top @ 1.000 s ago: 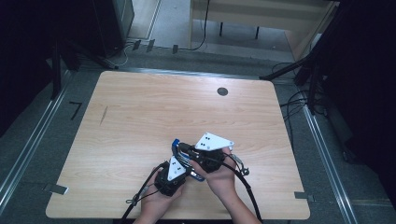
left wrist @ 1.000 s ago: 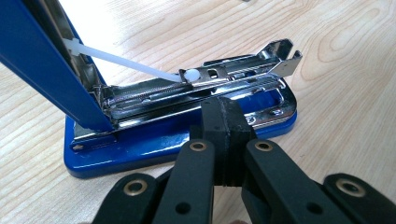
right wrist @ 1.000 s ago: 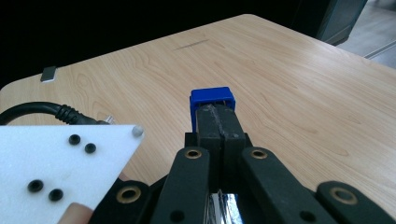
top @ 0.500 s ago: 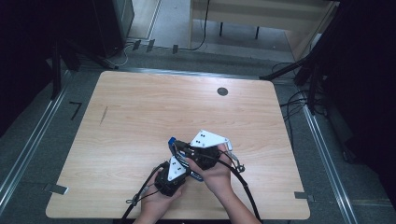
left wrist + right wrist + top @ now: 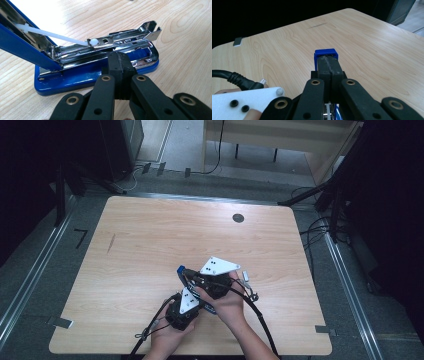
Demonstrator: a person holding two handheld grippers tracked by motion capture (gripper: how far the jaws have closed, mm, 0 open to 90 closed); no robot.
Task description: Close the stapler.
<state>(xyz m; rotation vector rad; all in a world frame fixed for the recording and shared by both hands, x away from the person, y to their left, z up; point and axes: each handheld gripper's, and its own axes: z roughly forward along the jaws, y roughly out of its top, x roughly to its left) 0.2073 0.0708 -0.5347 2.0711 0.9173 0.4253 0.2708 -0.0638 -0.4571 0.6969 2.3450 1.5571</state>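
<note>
From the high view, there's one wooden table [image 5: 150, 250] with one blue stapler [image 5: 186, 272] sitting toward the near middle, and both hands are bunched up right over it, left gripper [image 5: 186, 296] and right gripper [image 5: 200, 279] practically touching each other. The left gripper view gets you close: the stapler [image 5: 75, 72] is swung wide open, blue base flat on the wood, chrome staple channel exposed, one white plastic pusher rod [image 5: 52, 33] running across it. The left gripper [image 5: 119, 65] has its tongs pressed together, with the tip resting against the side of the metal rail and pushing on it, not pinching anything as far as I can tell. In the right gripper view, the right gripper [image 5: 327, 65] has its tongs closed tight too, and the blue top cover [image 5: 325, 53] pokes out just past the tips, so I'd say it's propping or pinching that lid, hard to be sure which. Risk-wise: if the right tips slide off that slick cover, my guess is the lid snaps down on the left tongs, or the base skids since nothing's really clamping it. Count: two grippers, one stapler.
</note>
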